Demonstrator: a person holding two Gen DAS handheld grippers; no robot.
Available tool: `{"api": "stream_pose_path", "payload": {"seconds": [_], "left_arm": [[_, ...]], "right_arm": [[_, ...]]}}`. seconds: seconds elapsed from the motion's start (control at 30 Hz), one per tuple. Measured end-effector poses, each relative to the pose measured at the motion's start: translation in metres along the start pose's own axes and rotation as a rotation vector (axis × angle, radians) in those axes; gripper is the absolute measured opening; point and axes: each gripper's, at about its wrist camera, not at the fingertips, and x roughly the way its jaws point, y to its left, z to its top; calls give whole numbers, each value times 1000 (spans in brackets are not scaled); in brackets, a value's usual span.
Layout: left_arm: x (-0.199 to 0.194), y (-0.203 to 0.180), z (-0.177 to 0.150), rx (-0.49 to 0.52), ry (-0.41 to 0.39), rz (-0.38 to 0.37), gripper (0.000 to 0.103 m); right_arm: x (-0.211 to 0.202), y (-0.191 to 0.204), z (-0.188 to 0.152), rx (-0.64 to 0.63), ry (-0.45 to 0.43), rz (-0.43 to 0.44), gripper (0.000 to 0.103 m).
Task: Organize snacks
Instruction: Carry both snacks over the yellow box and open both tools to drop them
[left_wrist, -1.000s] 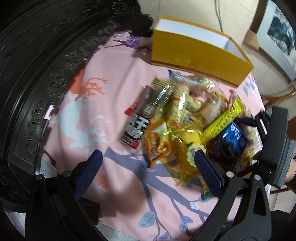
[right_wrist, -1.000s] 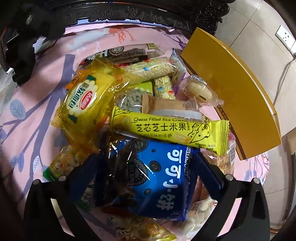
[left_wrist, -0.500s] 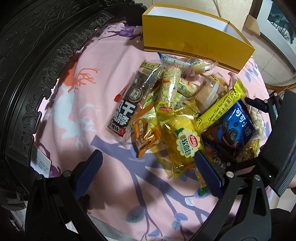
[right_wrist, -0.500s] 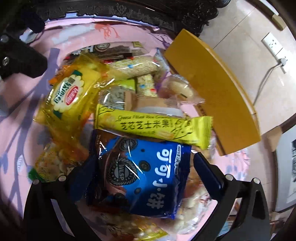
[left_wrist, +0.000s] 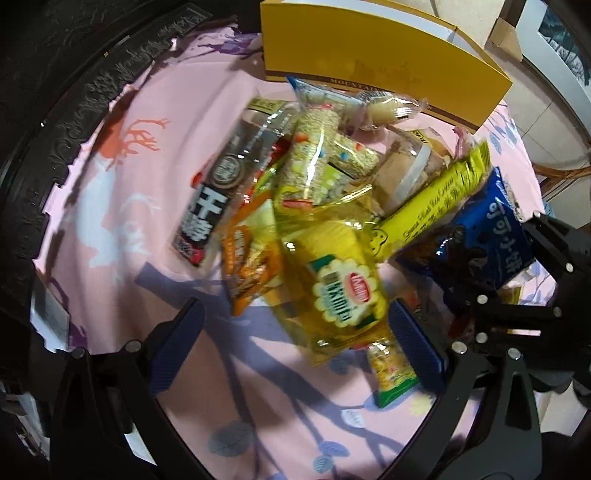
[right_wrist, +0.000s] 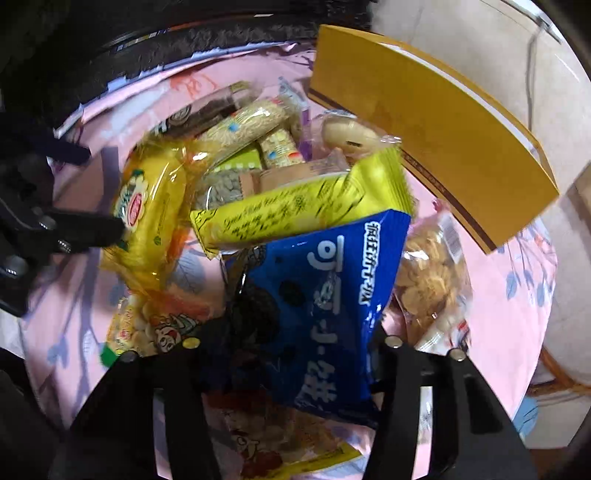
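Wide-set blue pads of the left gripper (left_wrist: 295, 347) hang empty over the clear yellow cake packet (left_wrist: 332, 284) on the pink cloth (left_wrist: 122, 206), one yellow cardboard box (left_wrist: 369, 59) beyond the heap. Right-wrist view: the right gripper (right_wrist: 288, 354) is closing on one blue cookie bag (right_wrist: 325, 295), its jaws pinching it just above the pile, one yellow rice-cracker bar (right_wrist: 295, 206) touching its top edge; next, I judge, comes a lift clear of that bar toward the box.

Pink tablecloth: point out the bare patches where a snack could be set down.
Bare pink tablecloth lies between the carved dark rim and the black snack pack, and also in front of the pile near the open left hand-held gripper. It is crowded from the pile's middle up to the yellow box.
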Motion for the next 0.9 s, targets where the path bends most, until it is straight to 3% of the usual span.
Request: {"api": "stream_pose_path", "payload": {"seconds": [0.2,0.3,0.4,0.47,0.5,0.57,0.67,0.9], "left_arm": [[10,-7,7,-65,23,-97,101],[22,-9,10,-106,45,-121,95],[36,-14,12,-134,81,-136,79],[46,-16,13,-140,108,-135,59],[53,-17,12,-148,128,-141,57],[53,-17,13,-153,117,-146,47],[50,-20,14,-136,114,-161,41],[-6,-21,28,-51,-14,-160,40]], "right_arm": [[-36,-27,-1,225,-77,73,51],[-46,-31,2,292,-93,84,51],[-51,-35,-1,336,-101,92,51],[-49,-35,0,353,-101,100,51],[-51,-35,-2,356,-104,99,51],[-55,-36,-5,360,-107,94,51],[-58,-40,-8,384,-110,89,51],[-75,-49,-7,440,-155,66,51]]}}
